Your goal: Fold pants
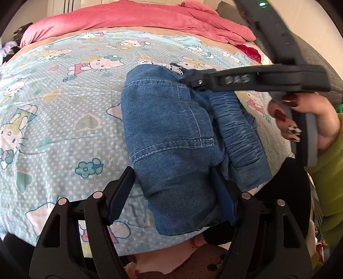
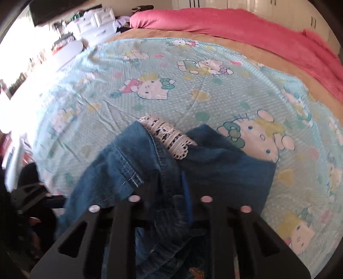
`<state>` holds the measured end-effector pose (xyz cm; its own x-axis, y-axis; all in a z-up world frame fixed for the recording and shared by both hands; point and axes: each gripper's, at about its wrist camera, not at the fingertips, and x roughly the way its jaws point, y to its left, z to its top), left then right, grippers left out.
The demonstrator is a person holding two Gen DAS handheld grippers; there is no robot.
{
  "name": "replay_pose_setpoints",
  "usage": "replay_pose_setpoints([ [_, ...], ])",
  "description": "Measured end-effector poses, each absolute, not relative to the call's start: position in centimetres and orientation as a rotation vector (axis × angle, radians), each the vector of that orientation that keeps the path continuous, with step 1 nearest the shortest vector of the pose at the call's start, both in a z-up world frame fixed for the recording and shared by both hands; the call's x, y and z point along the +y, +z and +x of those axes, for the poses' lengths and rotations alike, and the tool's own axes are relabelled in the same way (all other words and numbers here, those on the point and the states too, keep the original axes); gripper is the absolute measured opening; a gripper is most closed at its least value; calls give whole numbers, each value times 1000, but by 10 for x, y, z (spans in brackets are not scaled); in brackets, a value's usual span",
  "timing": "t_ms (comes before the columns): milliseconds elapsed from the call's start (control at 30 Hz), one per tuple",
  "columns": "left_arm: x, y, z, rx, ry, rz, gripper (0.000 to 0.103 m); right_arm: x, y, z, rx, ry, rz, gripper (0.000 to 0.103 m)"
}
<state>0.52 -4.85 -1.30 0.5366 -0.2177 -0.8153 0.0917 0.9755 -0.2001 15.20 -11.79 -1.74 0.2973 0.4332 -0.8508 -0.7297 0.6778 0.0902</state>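
Blue denim pants (image 1: 171, 133) lie folded into a thick bundle on the bed, with the elastic waistband (image 1: 238, 128) on the right and a white lace trim (image 2: 171, 137) showing at the far end. My left gripper (image 1: 173, 188) straddles the near end of the bundle. Its jaws stand open, and a strip of sheet shows between the left finger (image 1: 121, 193) and the denim. My right gripper (image 1: 184, 80) comes in from the right at the far end. It is shut on a pinch of denim (image 2: 171, 182), and the cloth bunches up around its fingers.
The bed carries a light-blue cartoon-cat sheet (image 1: 64, 107) with a pink blanket (image 1: 139, 17) bunched along the far side. A hand with painted nails (image 1: 300, 120) and a green sleeve (image 1: 330, 182) hold the right gripper's handle. White drawers (image 2: 94, 21) stand beyond the bed.
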Motion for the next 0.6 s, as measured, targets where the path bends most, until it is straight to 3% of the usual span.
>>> replay_pose_setpoints([
  [333,-48,-11,8,992,-191,-144,67,-123,-27,156,977,703,-338,16],
  [500,-46,-6,7,989,-192,-157,70,-144,2,141,891,715,-277,39],
  [600,-45,-1,4,983,-191,-155,72,-165,18,130,850,715,-207,44],
])
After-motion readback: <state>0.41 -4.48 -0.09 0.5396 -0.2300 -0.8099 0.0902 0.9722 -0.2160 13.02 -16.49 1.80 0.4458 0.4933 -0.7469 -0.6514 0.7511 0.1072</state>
